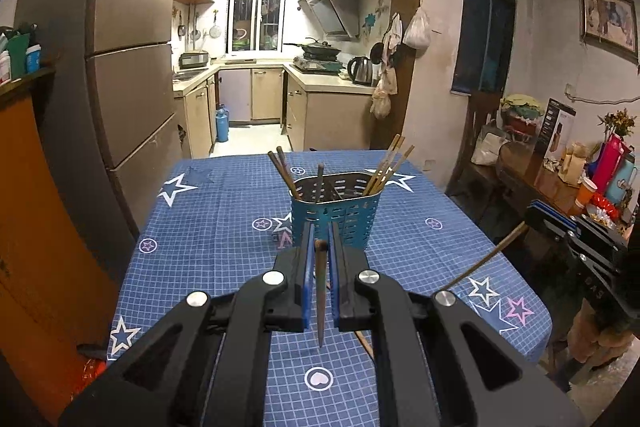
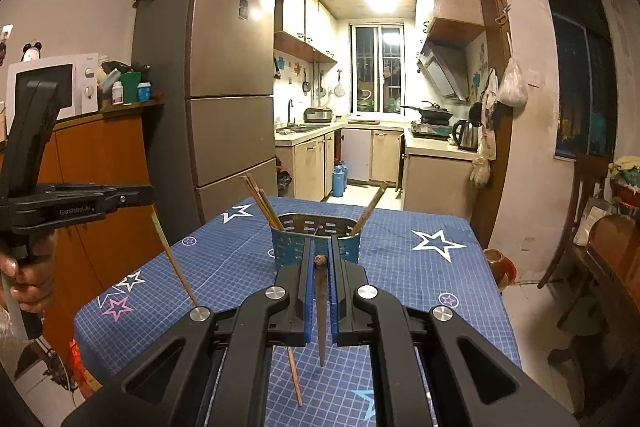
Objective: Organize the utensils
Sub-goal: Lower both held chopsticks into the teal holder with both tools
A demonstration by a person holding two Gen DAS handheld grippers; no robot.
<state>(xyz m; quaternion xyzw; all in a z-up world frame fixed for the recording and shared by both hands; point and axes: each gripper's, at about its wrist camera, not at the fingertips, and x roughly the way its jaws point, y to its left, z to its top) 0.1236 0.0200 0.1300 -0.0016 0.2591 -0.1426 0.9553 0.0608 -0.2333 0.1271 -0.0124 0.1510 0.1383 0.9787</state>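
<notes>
Jaws of the left gripper point(image 1: 319, 239) pinch one upright chopstick point(image 1: 321, 291), and those of the right gripper point(image 2: 321, 255) pinch a second chopstick point(image 2: 321, 311); both hang just in front of the blue perforated holder point(image 1: 335, 211). That holder already carries several chopsticks. At least one loose chopstick point(image 2: 295, 375) lies on the surface point(image 1: 208, 227) nearer than the holder, so I judge the sorting well advanced but unfinished.

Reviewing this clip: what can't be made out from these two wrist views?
- Left wrist: loose chopstick on the table, mostly hidden under the left gripper.
- Right wrist: holder interior, blocked by its rim and the right gripper.
- Both: each held chopstick's grip contact, foreshortened.
</notes>
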